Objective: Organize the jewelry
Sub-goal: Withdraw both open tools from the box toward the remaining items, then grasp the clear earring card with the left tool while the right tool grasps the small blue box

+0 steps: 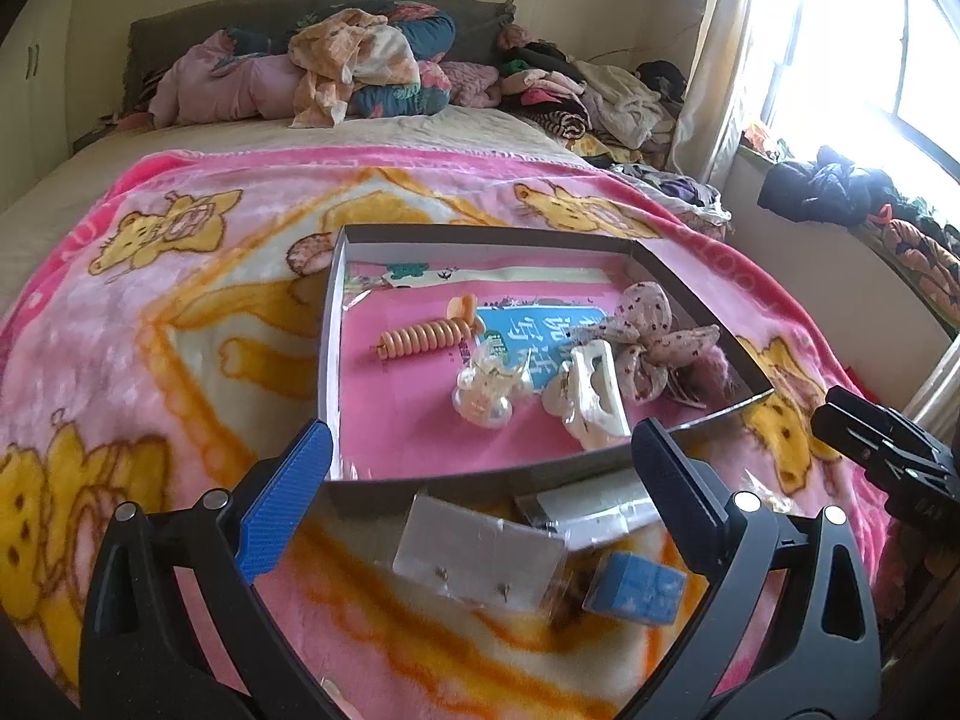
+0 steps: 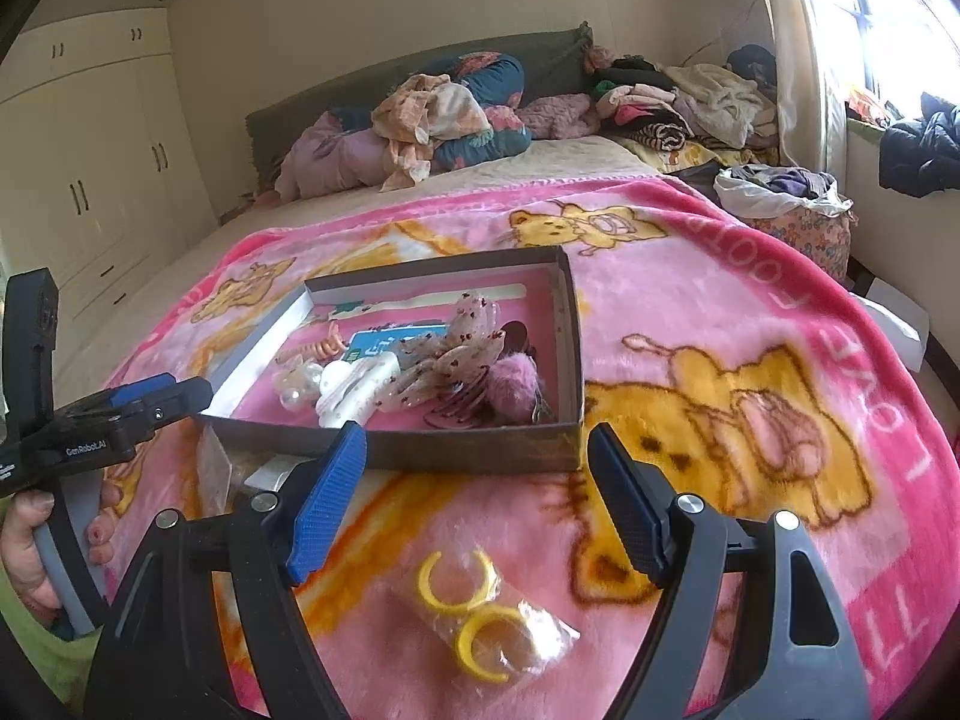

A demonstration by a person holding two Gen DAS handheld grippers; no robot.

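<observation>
Both grippers hung wide open, holding nothing. The bagged yellow rings (image 2: 474, 618) lay on the blanket at six o'clock from the right gripper (image 2: 480, 510), nearer than the left gripper (image 1: 480, 468); box (image 2: 420, 450) at twelve

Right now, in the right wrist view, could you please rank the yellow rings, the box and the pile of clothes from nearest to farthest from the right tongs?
1. Yellow rings, in a clear bag on the blanket, just below the open right tongs.
2. Box, straight ahead.
3. Pile of clothes, at the bed's far end.
</observation>
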